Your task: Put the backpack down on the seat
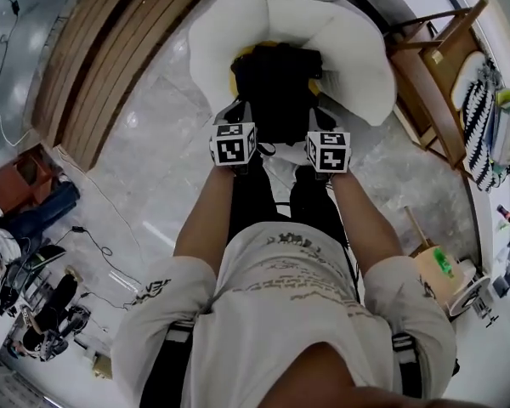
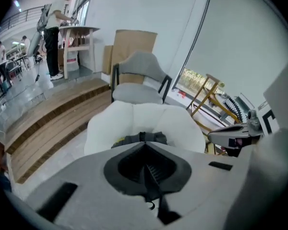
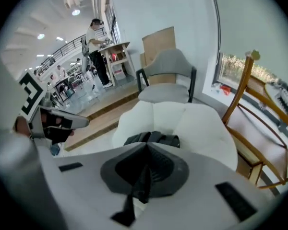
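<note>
A black backpack (image 1: 276, 87) with a bit of yellow at its edge rests on the round white cushioned seat (image 1: 357, 49). My left gripper (image 1: 238, 116) is at the pack's near left corner and my right gripper (image 1: 321, 117) at its near right corner. In the left gripper view the jaws (image 2: 145, 145) are closed together, with a thin black strap (image 2: 151, 188) pinched between them; the pack's top (image 2: 139, 139) shows just beyond. The right gripper (image 3: 146, 146) is likewise shut on a black strap (image 3: 137, 188), with the pack (image 3: 153, 138) ahead of it on the seat (image 3: 201, 123).
A grey chair (image 2: 134, 80) stands behind the white seat. A wooden folding chair (image 1: 433, 66) is to the right, wooden steps (image 1: 110, 49) to the left. Cables and gear (image 1: 34, 304) lie on the floor at my left. A person (image 2: 53, 32) stands far back.
</note>
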A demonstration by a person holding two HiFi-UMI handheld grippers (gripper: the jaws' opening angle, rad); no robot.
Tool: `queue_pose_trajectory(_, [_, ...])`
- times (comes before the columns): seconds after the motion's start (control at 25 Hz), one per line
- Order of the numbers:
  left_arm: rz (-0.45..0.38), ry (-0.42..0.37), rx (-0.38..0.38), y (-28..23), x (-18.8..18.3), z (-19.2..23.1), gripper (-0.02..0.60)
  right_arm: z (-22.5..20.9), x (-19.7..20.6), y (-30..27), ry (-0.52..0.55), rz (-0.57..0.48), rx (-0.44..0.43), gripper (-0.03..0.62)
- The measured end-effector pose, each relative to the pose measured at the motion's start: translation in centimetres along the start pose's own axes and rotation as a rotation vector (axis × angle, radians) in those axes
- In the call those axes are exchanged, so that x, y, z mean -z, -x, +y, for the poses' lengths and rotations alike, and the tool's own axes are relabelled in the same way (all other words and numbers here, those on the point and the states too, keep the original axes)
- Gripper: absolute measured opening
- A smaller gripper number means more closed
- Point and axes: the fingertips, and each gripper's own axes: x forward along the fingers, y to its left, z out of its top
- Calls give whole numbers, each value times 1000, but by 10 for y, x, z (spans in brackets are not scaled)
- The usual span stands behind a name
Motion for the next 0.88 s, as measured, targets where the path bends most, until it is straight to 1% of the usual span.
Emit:
queue_pose_trajectory(0.08, [-47, -18, 6, 21, -26, -13, 21, 0, -32, 25, -9, -76, 1, 26])
queue_pose_trajectory(0.24, [-140, -33, 39, 62, -76, -41, 21, -1, -93, 81, -38, -234, -22, 27])
queue_pose_trajectory(0.44, [-279, -125, 51, 126, -138, -76, 21, -3, -163, 161, -27, -440, -3, 26])
queue_pose_trajectory(0.6, [-396, -193, 29, 174, -186, -89, 21, 7, -213, 215, 17, -576, 2, 26])
queue_pose_trajectory(0.76, [-515, -212, 8, 221, -231, -94, 21, 23, -254, 266, 59, -730, -11, 26])
queue_pose_trajectory(0.88, [-601, -216, -4, 258, -262, -102, 21, 26, -278, 301, 52, -841, -27, 26])
